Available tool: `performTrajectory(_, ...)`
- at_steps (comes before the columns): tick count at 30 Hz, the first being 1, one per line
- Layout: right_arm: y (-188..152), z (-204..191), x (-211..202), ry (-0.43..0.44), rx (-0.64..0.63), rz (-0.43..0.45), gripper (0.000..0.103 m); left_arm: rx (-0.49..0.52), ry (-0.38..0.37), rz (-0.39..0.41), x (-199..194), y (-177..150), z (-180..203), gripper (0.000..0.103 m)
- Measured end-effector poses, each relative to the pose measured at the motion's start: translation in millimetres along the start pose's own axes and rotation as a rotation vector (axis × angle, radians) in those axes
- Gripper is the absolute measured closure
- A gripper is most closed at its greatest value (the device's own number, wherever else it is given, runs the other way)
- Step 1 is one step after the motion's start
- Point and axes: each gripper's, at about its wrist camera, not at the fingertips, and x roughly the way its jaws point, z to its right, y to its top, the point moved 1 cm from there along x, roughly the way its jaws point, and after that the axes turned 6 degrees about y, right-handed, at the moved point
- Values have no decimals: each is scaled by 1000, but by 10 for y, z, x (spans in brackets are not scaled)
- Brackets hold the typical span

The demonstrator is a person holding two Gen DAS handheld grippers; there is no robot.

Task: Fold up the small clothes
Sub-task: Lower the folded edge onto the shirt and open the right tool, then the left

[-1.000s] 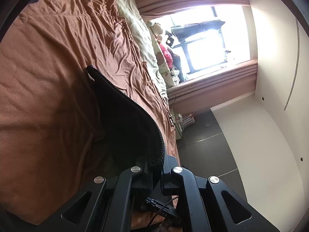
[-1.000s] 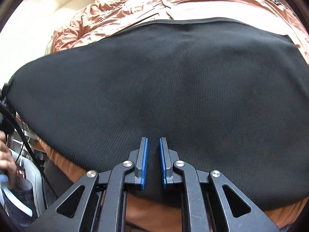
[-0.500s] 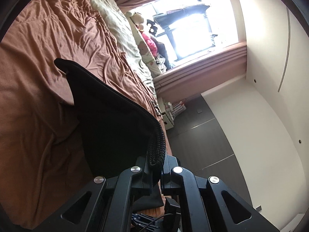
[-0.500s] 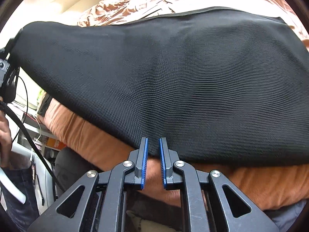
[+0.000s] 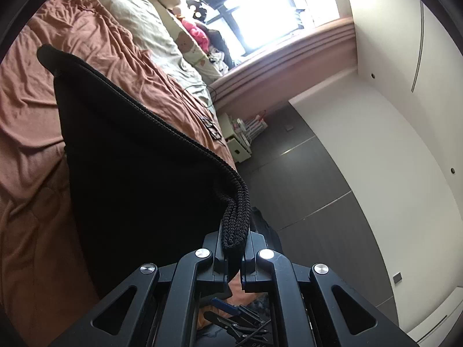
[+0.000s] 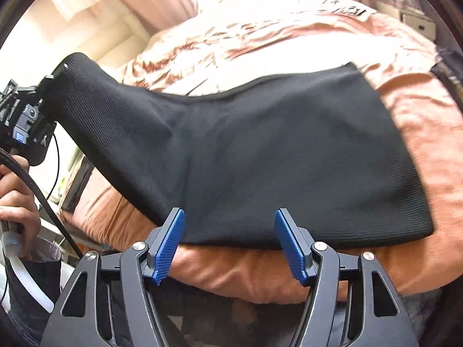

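your right tool [image 6: 230, 241] stands wide apart, blue pads [image 6: 169, 243] bare, just off the near edge of the bed [image 6: 428, 133]; nothing sits between them. just beyond them the black knit garment [image 6: 260, 156] lies spread on the rust-coloured bedspread [image 6: 231, 271], its right part flat near that edge. its left corner is pulled up off the bed toward your left tool [image 5: 233, 248], which is clamped narrow on the thick ribbed hem [image 5: 235, 217]. from that tool's view the garment [image 5: 139, 173] hangs down as a dark sheet over the bedspread [image 5: 29, 150]. your left hand [image 6: 16, 199] grips its handle at the frame's edge. farther along the bed lie pale pillows [image 5: 139, 20], then a bright window [image 5: 260, 11].
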Motion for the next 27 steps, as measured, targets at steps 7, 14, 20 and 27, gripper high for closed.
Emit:
performTrajectory(7,-139,264,-342,-11,46,47,40,42,-1,-96,508,-189,225,99)
performTrajectory(14,-238,476,-573,-31,95,54,40,62,7,-214,1150,-475,367,99)
performTrajectory(20,-225,601,-621,-50,111,34,40,83,60,-335,1622,-807,396,94)
performTrajectory(27,-156,604,-534,-72,60,-30,35,68,110,-406,1614,-978,216,30)
